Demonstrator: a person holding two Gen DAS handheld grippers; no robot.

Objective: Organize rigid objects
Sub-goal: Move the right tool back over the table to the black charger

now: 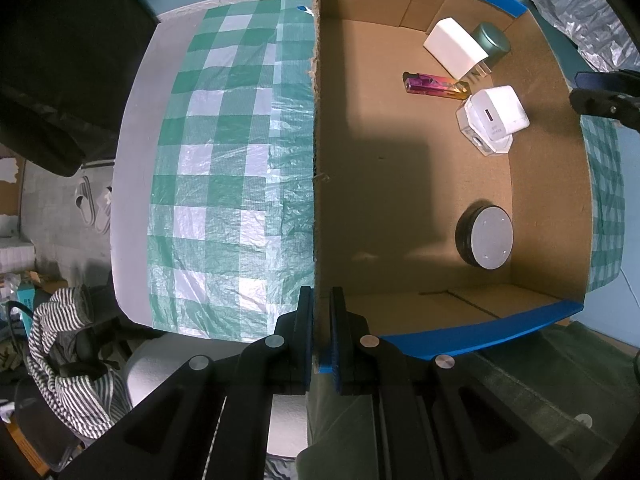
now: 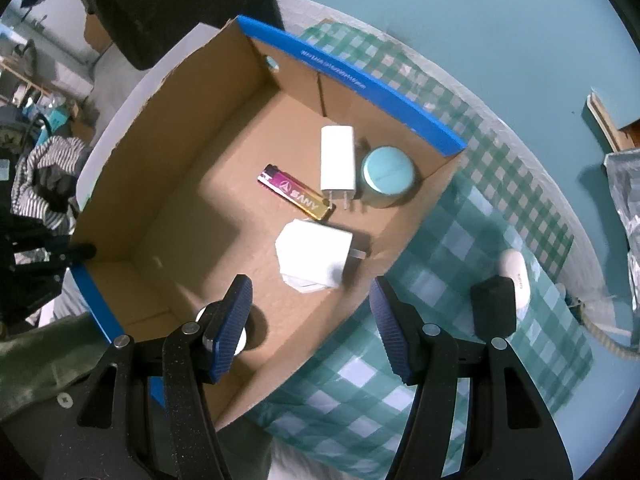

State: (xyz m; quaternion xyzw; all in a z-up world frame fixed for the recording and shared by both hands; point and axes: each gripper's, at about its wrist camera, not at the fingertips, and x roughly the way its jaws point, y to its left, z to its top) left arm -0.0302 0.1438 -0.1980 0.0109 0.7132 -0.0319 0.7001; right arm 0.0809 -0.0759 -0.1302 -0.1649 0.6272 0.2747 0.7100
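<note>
In box [image 1: 412, 184]: two chargers, lighter [image 2: 296, 192], two tins.
On cloth: black block [image 2: 493, 307], white case [image 2: 516, 276].
Left gripper [image 1: 321, 312]: clamping box wall.
Right gripper [image 2: 310, 312]: jaws spread, empty.

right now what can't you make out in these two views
- Round tin, right wrist view: mostly hidden behind the right tool's finger.
- Black block and white case on the cloth, right wrist view: blurred, and the block covers part of the case.
- Print on the cube charger, left wrist view: too small to read.
- Right tool, left wrist view: cut off by the right edge.
</note>
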